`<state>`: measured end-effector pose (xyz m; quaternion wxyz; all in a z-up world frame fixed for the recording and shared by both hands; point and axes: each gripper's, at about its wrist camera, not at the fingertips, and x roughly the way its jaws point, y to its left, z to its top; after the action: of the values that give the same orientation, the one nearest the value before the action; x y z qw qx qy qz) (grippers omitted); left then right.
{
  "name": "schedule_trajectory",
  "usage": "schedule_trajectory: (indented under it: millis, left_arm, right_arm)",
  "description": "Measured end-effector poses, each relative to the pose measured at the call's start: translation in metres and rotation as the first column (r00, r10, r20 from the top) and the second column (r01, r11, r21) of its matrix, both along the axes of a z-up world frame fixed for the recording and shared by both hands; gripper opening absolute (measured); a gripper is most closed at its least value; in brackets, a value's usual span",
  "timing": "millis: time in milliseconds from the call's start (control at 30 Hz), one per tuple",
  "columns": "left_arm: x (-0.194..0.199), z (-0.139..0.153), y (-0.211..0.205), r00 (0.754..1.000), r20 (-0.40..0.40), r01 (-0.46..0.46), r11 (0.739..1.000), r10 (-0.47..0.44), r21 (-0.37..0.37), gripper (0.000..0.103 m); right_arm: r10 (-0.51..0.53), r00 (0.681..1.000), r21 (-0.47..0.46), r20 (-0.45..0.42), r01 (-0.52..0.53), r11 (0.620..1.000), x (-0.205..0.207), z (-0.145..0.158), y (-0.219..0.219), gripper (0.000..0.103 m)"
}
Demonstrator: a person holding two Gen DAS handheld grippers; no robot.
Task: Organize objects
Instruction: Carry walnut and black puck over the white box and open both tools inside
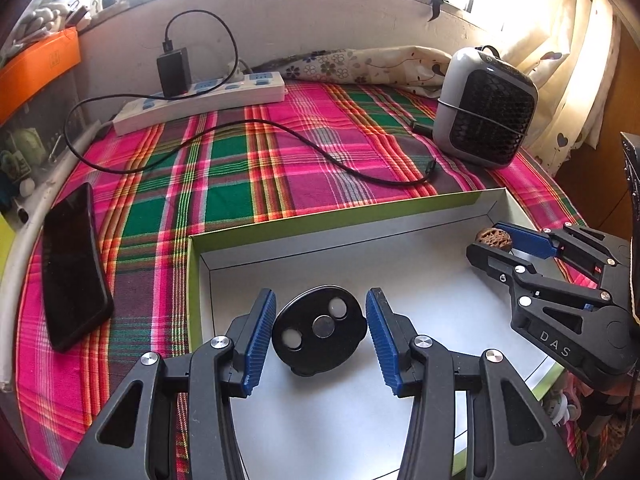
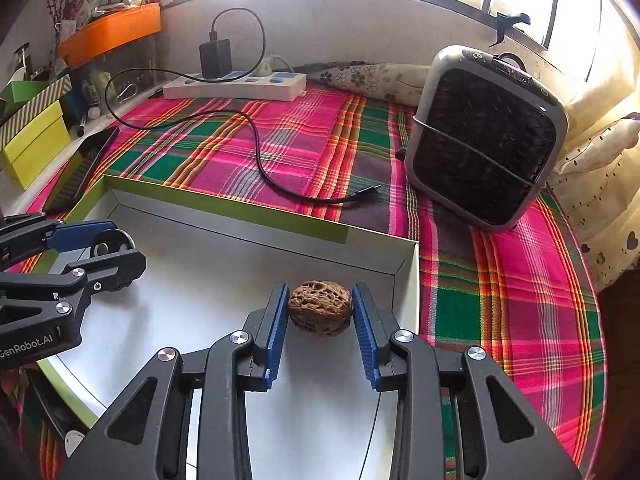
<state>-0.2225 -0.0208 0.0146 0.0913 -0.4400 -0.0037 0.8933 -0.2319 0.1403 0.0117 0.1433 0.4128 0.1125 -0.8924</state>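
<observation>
A shallow white box with a green rim (image 1: pixel 328 222) lies on the plaid cloth. In the left wrist view a black round disc (image 1: pixel 319 329) with three small lenses sits on the box floor between the blue pads of my left gripper (image 1: pixel 320 334); gaps show on both sides, so it is open. In the right wrist view my right gripper (image 2: pixel 320 312) is shut on a brown walnut (image 2: pixel 320 307), low over the box's right corner. The walnut (image 1: pixel 493 238) and the right gripper (image 1: pixel 494 240) also show in the left wrist view, and the left gripper (image 2: pixel 108 246) in the right.
A black phone (image 1: pixel 72 264) lies left of the box. A white power strip (image 1: pixel 200 100) with a charger and a loose black cable (image 1: pixel 280 132) is at the back. A grey fan heater (image 1: pixel 486 108) stands at the back right. Curtain and floral cloth beyond.
</observation>
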Motion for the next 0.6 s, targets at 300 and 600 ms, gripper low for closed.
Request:
schedule_trajectory:
  millis: [300, 600]
  left_arm:
    - [-0.0003, 0.0002, -0.002, 1.0, 0.003, -0.006, 1.0, 0.006, 0.017, 0.045]
    - [0.0018, 0.0017, -0.0052, 1.0, 0.006, -0.007, 0.999, 0.007, 0.038, 0.046]
  right_arm:
    - [0.012, 1.0, -0.005, -0.002, -0.012, 1.0, 0.0001, 0.001, -0.0011, 0.047]
    - [-0.005, 1.0, -0.028, -0.005, 0.004, 1.0, 0.003, 0.0026, 0.0019, 0.053]
